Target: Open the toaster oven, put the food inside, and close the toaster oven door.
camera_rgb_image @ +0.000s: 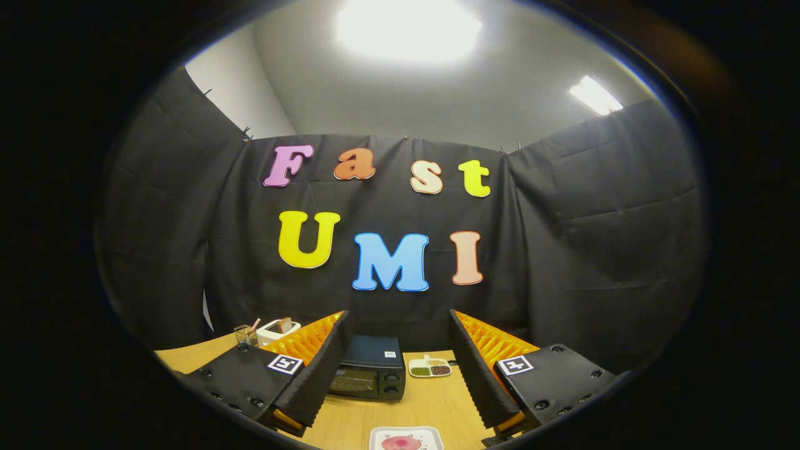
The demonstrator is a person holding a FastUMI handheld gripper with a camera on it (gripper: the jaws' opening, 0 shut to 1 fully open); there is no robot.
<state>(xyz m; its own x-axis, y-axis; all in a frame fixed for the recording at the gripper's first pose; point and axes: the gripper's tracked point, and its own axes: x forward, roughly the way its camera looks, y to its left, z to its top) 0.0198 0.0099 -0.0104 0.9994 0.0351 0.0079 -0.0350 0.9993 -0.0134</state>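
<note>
Starting at the lower left of the frame, there's a small wire basket (242, 335) sitting on the wooden table (350, 419), with something pink sticking up out of it. Right next to it is a white toaster (277, 330) with what looks like a slice in its slot.

Moving toward the middle, the gripper (398, 369) is held up above the table with its fingers (319, 369) spread wide apart, nothing between them, nothing touched. Each finger base carries a square black-and-white marker.

The black toaster oven (370, 369) sits in the lower centre, seen in the gap between the fingers but well beyond them, closer to the left finger. Its door looks closed, and the knobs are on its right side. Just right of the oven, still between the fingers, there's a small white divided dish (430, 367) with green and brown stuff in its sections.

At the very bottom centre, nearest the camera, is a white plate (406, 439) with something pinkish-red on it, the food (400, 443) as far as I can tell. It's well apart from the oven.
</note>
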